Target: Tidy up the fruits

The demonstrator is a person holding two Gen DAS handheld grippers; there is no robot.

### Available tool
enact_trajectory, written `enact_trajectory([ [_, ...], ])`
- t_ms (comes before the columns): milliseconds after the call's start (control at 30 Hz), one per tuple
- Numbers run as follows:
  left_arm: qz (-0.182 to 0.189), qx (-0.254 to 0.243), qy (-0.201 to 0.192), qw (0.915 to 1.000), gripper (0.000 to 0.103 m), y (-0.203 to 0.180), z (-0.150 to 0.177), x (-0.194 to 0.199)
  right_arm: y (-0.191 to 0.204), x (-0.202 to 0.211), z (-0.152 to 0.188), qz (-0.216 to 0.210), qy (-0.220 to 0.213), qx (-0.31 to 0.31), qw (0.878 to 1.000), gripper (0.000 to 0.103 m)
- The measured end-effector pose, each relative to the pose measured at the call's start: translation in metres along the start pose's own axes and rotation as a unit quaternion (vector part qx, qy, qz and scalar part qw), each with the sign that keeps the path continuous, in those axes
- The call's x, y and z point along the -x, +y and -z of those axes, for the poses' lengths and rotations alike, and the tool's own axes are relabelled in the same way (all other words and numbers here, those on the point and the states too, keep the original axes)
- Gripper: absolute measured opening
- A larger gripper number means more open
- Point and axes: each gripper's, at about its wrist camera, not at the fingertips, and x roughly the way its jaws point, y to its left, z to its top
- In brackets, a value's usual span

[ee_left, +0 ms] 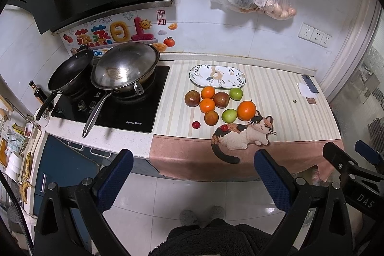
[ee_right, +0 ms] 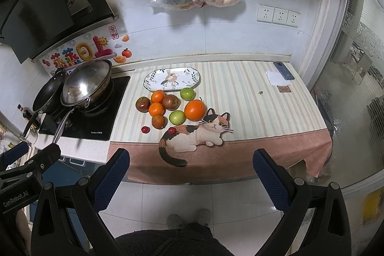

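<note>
While both grippers — left gripper (ee_left: pixel 193 180) and right gripper (ee_right: pixel 190 180) — hover wide open before the counter, nothing is held. Fruits (ee_right: pixel 171 109) cluster just beside an apparently empty patterned plate (ee_right: pixel 172 82); next, probably, reaching for one.

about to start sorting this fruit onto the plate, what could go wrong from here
1. The fruits sit touching in a tight cluster; reaching for the large orange could nudge a green apple and set it rolling.
2. The two small red cherries lie near the cloth's front edge and could roll off the counter.
3. The oval plate lies behind the pile, next to the wok, so carrying fruit over may bump either.
</note>
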Motion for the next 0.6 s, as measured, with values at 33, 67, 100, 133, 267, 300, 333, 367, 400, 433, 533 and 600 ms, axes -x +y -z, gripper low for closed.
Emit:
enact_trajectory([
  [33, 0.000, 0.000, 0.000, 1.0000, 0.103, -0.0002, -0.0001, 0.0000, 0.0002, 0.0001, 0.0001, 0.000, 0.000, 0.000, 1.000, 0.103],
  [67, 0.000, 0.000, 0.000, 1.0000, 0.103, -0.0002, -0.0002, -0.0001, 0.0004, 0.0002, 0.0000, 0.000, 0.000, 0.000, 1.000, 0.103],
  [100, 0.000, 0.001, 0.000, 1.0000, 0.103, -0.0003, 0.0000, 0.0000, 0.0005, 0.0003, 0.0000, 0.000, 0.000, 0.000, 1.000, 0.103],
  [133, -0.001, 0.001, 0.000, 1.0000, 0.103, -0.0006, 0.0002, 0.0001, 0.0007, 0.0004, 0.0001, 0.000, -0.001, 0.000, 1.000, 0.103],
  [267, 0.000, 0.001, 0.000, 1.0000, 0.103, 0.0005, -0.0007, 0.0002, -0.0004, -0.0010, 0.0005, 0.000, -0.001, 0.000, 1.000, 0.103],
  [300, 0.000, 0.001, 0.000, 1.0000, 0.103, 0.0006, -0.0007, 0.0003, -0.0004, -0.0011, 0.0005, -0.001, -0.001, 0.000, 1.000, 0.103],
  [333, 0.001, 0.001, 0.000, 1.0000, 0.103, -0.0005, -0.0003, 0.0004, -0.0002, -0.0013, 0.0005, -0.001, -0.001, 0.000, 1.000, 0.103],
  [367, 0.000, 0.001, 0.000, 1.0000, 0.103, 0.0005, -0.0003, 0.0004, 0.0000, -0.0013, 0.0006, 0.000, -0.001, 0.000, 1.000, 0.103],
  [400, 0.001, 0.001, 0.000, 1.0000, 0.103, 0.0006, -0.0001, 0.0004, -0.0001, -0.0015, 0.0006, -0.001, -0.001, 0.000, 1.000, 0.103],
  [433, 0.001, 0.001, 0.000, 1.0000, 0.103, 0.0004, 0.0001, 0.0004, 0.0001, -0.0016, 0.0006, -0.001, -0.001, 0.000, 1.000, 0.103],
  [533, 0.001, 0.001, -0.001, 1.0000, 0.103, 0.0003, 0.0004, 0.0003, 0.0005, -0.0018, 0.0010, -0.001, -0.002, -0.001, 1.000, 0.103],
  [600, 0.001, 0.001, -0.001, 1.0000, 0.103, 0.0005, 0.0004, 0.0001, 0.0004, -0.0013, 0.0010, -0.001, -0.002, -0.001, 1.000, 0.103],
])
